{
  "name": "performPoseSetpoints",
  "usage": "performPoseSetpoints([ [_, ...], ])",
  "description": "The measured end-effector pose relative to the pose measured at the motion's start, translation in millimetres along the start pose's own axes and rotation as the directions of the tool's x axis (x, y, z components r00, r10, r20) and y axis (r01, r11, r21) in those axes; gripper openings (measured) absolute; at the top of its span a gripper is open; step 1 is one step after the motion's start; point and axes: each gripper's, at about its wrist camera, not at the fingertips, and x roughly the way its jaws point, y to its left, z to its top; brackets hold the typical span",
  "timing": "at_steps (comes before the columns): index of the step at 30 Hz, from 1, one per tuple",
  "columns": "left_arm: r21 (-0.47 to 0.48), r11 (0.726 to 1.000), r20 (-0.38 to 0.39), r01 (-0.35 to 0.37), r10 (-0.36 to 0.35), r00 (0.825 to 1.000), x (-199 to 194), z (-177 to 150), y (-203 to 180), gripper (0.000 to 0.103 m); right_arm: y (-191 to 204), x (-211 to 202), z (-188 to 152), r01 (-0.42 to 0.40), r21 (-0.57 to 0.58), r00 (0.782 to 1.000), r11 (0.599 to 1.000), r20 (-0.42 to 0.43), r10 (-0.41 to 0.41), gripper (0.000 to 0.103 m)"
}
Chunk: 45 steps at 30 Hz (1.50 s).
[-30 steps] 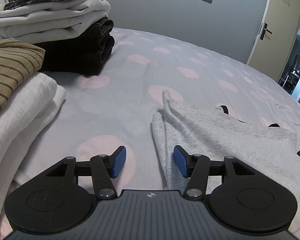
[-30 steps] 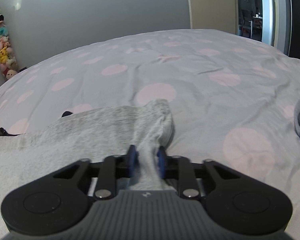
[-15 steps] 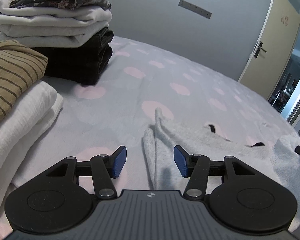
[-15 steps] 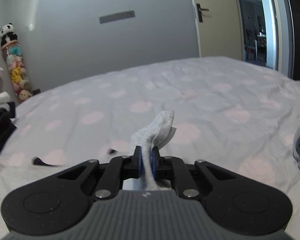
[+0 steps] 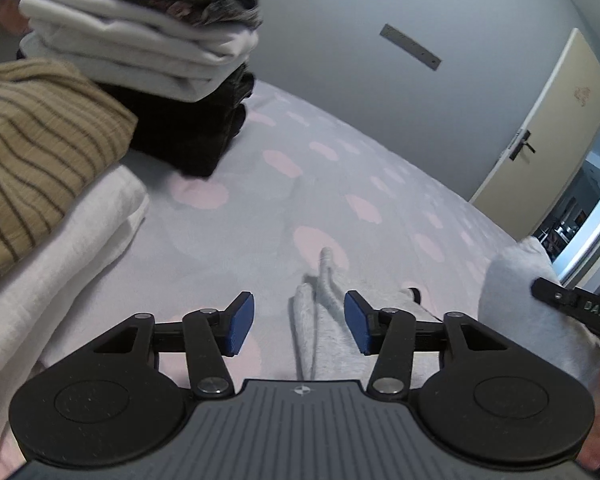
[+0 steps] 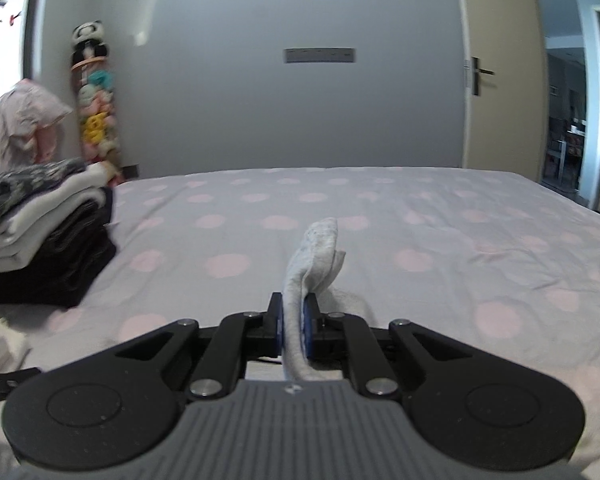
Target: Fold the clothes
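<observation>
A light grey garment [image 5: 320, 320] lies on the bed, and one edge runs between the blue pads of my left gripper [image 5: 298, 324]. That gripper is open with its jaws wide apart, just above the cloth. My right gripper [image 6: 292, 330] is shut on a fold of the same grey garment [image 6: 316, 248] and holds it lifted off the bed. In the left wrist view the lifted part [image 5: 512, 300] hangs at the right, with the right gripper's black body [image 5: 576, 308] beside it.
A stack of folded clothes [image 5: 148, 52], white on black, stands at the left. A striped tan garment [image 5: 32, 160] lies on folded white cloth [image 5: 60, 264] nearer. The bed has a grey sheet with pink dots [image 6: 380, 216]. A door [image 5: 540, 128] is at the right.
My right gripper has closed on the grey garment's end and lifted it up and toward the left. My left gripper stays open and has shifted slightly over the garment's edge.
</observation>
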Motion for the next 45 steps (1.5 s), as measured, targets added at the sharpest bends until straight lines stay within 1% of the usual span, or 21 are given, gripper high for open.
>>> performPoseSetpoints([
  [2, -0.025, 1.000, -0.017, -0.006, 0.006, 1.000, 1.7, 1.3, 5.1, 0.054, 23.7, 2.5, -3.3, -0.024, -0.026, 1.000, 0.999, -0.009, 0.024, 0.011],
  [6, -0.079, 0.997, -0.010, 0.007, -0.008, 1.000, 0.8, 5.4, 15.3, 0.053, 66.4, 11.1, -13.6, -0.084, -0.061, 0.996, 0.995, -0.039, 0.082, 0.011],
  [11, -0.113, 0.994, -0.007, 0.009, -0.010, 1.000, 1.7, 8.2, 24.4, 0.053, 112.5, 27.1, -32.1, -0.153, -0.122, 0.985, 0.981, -0.098, 0.141, 0.011],
  [14, -0.129, 0.992, -0.010, 0.010, -0.011, 1.000, 3.0, 9.5, 29.0, 0.053, 128.6, 42.7, -47.2, -0.154, -0.154, 0.980, 0.976, -0.149, 0.131, 0.011],
  [18, -0.138, 0.990, -0.020, 0.013, -0.016, 1.000, 4.5, 11.0, 32.1, 0.053, 137.1, 56.0, -59.6, -0.168, -0.179, 0.970, 0.969, -0.207, 0.130, 0.012],
  [20, -0.129, 0.992, -0.043, 0.004, -0.009, 0.999, 6.5, 11.7, 30.6, 0.053, 136.6, 52.3, -57.5, -0.170, -0.180, 0.967, 0.969, -0.219, 0.129, 0.012],
  [21, -0.121, 0.993, -0.056, -0.002, -0.004, 0.998, 7.4, 11.9, 29.5, 0.053, 136.3, 50.4, -56.4, -0.171, -0.180, 0.966, 0.969, -0.225, 0.128, 0.015],
  [24, -0.102, 0.995, -0.070, -0.019, 0.011, 0.997, 3.6, 13.9, 26.0, 0.053, 135.5, 44.9, -53.2, -0.174, -0.182, 0.962, 0.968, -0.243, 0.127, 0.018],
  [25, -0.096, 0.995, -0.074, -0.023, 0.016, 0.997, 2.3, 14.5, 24.8, 0.053, 134.0, 40.3, -50.6, -0.176, -0.181, 0.962, 0.968, -0.242, 0.129, 0.019],
  [27, -0.093, 0.996, -0.073, -0.008, 0.001, 0.997, -4.1, 14.7, 22.9, 0.053, 127.6, 23.5, -42.5, -0.183, -0.180, 0.964, 0.966, -0.224, 0.141, 0.020],
  [29, -0.085, 0.996, -0.078, 0.007, -0.013, 0.997, -10.1, 13.6, 19.9, 0.053, 118.6, 1.6, -35.6, -0.193, -0.187, 0.968, 0.963, -0.197, 0.156, 0.020],
  [30, -0.080, 0.997, -0.083, 0.013, -0.019, 0.996, -13.2, 12.7, 18.1, 0.053, 112.5, -9.2, -33.3, -0.196, -0.188, 0.970, 0.962, -0.184, 0.162, 0.023],
  [31, -0.077, 0.997, -0.091, 0.019, -0.026, 0.996, -16.9, 11.1, 15.4, 0.053, 104.5, -20.0, -32.1, -0.198, -0.184, 0.971, 0.963, -0.171, 0.167, 0.024],
  [35, -0.065, 0.996, -0.108, 0.055, -0.062, 0.992, -35.4, 3.7, 1.5, 0.053, 67.3, -56.9, -33.3, -0.192, -0.152, 0.975, 0.969, -0.141, 0.171, 0.025],
  [36, -0.054, 0.997, -0.113, 0.060, -0.066, 0.991, -39.3, 1.6, -3.7, 0.053, 57.2, -64.0, -35.6, -0.186, -0.137, 0.976, 0.973, -0.140, 0.166, 0.029],
  [37, -0.035, 0.998, -0.120, 0.057, -0.061, 0.991, -41.7, -1.2, -10.2, 0.055, 48.1, -69.2, -38.7, -0.182, -0.123, 0.976, 0.976, -0.144, 0.164, 0.037],
  [38, -0.015, 0.998, -0.127, 0.054, -0.055, 0.990, -44.0, -4.0, -16.7, 0.056, 40.1, -72.4, -42.6, -0.182, -0.108, 0.975, 0.977, -0.152, 0.165, 0.039],
  [41, 0.059, 0.998, -0.154, 0.001, 0.008, 0.988, -47.5, -15.7, -32.8, 0.056, 20.9, -75.8, -54.3, -0.189, -0.066, 0.968, 0.980, -0.180, 0.174, 0.039],
  [43, 0.084, 0.996, -0.171, -0.026, 0.040, 0.984, -49.5, -22.4, -36.7, 0.056, 15.6, -71.3, -59.0, -0.203, -0.033, 0.961, 0.979, -0.197, 0.193, 0.039],
  [45, 0.070, 0.997, -0.180, -0.034, 0.046, 0.983, -53.9, -26.6, -33.5, 0.056, 10.3, -66.8, -63.7, -0.217, 0.000, 0.954, 0.976, -0.213, 0.212, 0.039],
])
